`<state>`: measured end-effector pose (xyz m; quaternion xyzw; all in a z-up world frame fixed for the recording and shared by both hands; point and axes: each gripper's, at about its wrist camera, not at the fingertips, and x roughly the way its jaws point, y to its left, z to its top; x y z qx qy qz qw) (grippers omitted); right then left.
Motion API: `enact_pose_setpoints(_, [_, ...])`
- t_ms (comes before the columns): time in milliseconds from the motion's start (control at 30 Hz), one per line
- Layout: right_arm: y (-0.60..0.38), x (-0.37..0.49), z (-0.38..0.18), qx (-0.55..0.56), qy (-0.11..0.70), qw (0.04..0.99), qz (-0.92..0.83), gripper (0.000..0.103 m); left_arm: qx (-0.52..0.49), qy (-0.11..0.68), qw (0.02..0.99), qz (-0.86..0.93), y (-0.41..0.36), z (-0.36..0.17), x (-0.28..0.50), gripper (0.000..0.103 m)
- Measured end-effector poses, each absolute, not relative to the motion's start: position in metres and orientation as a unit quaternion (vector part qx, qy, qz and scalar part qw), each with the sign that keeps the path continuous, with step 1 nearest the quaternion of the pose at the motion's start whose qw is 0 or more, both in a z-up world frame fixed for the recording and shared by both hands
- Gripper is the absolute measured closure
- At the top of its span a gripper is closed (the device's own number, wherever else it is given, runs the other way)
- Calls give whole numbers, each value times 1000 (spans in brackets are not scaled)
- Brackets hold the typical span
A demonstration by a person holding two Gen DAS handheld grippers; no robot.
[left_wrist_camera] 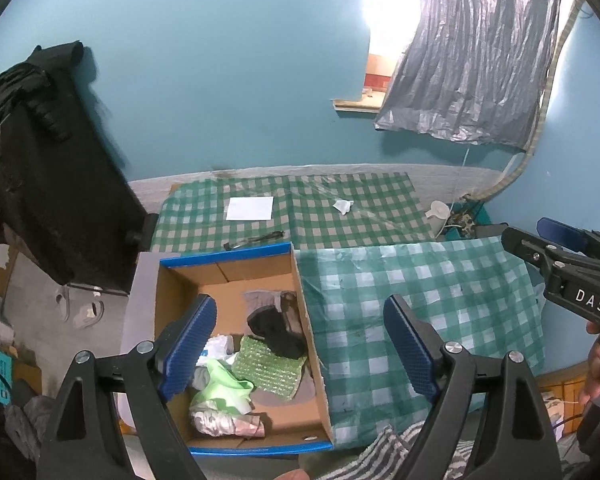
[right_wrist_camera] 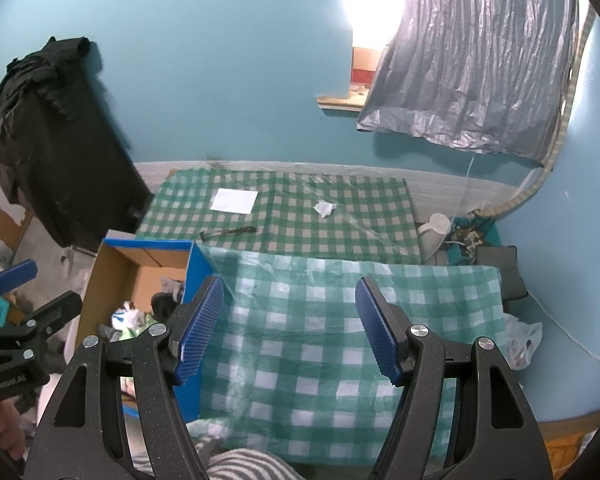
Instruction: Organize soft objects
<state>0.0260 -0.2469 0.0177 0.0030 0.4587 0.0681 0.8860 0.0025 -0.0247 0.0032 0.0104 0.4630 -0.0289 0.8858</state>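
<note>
Several soft items (left_wrist_camera: 260, 364) in box (left_wrist_camera: 228, 268) (left view only).

My left jaws hang spread and empty over the open cardboard box (left_wrist_camera: 236, 276), whose far half is bare while clothes (left_wrist_camera: 256, 364) crowd the near end. Its right wall butts against the checked cloth (right_wrist_camera: 340, 320) on the table, flat and unobstructed beneath my spread right jaws.
</note>
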Motion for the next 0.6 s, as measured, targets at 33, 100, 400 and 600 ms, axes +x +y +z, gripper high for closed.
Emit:
enact_pose_setpoints(33, [-246,26,17,3,459,886,67,35,11,462,886,-28,-24,3,2,16])
enact_pose_setpoints(100, [-247,26,18,3,460,885,68,35,10,464,885,-26,-23,2,1,16])
enact_pose_setpoints(400, [-241,23,20,-1,462,884,70,35,4,473,881,-16,-18,-2,-3,16])
enact_pose_setpoints(600, [-241,23,20,0,463,884,69,35,2,477,879,-14,-17,-4,-5,16])
